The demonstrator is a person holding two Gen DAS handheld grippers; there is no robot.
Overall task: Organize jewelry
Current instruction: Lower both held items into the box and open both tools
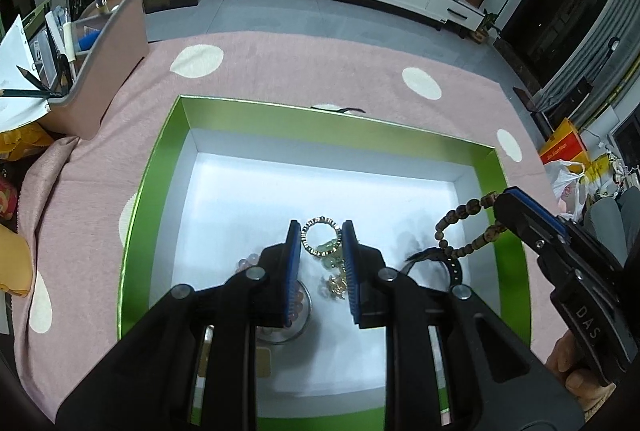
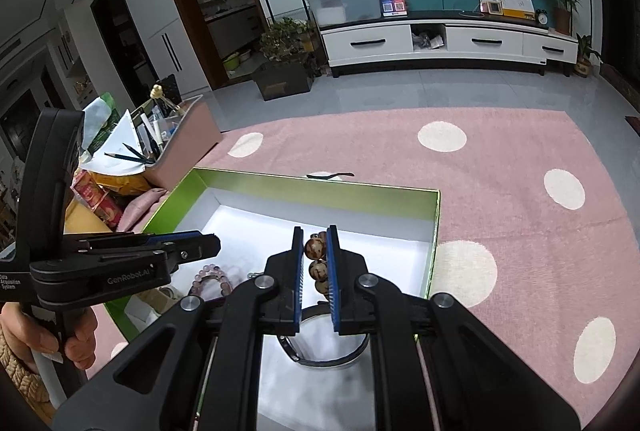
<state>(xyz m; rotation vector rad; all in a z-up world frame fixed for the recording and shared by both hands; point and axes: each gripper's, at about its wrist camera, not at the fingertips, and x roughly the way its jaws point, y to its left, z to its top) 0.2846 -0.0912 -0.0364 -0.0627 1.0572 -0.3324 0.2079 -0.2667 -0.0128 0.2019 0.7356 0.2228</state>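
Observation:
A green box [image 1: 160,159] with a white floor lies on the pink dotted cloth; it also shows in the right wrist view [image 2: 304,187]. My left gripper [image 1: 320,231] is open and empty, hovering over a gold ring-shaped bracelet [image 1: 321,240], green stones and a gold chain [image 1: 336,285]. My right gripper [image 2: 315,235] is shut on a brown wooden bead bracelet [image 2: 316,263], held above the box's right side; the bracelet [image 1: 460,227] hangs from it in the left view. A pink bead bracelet [image 2: 212,281] and a black band [image 2: 320,355] lie in the box.
A pink organiser [image 1: 104,63] with pencils and papers stands at the left. A small dark object [image 1: 340,108] lies behind the box. A TV cabinet [image 2: 440,43] and plants [image 2: 284,43] stand far behind. Bags [image 1: 568,159] sit at the right.

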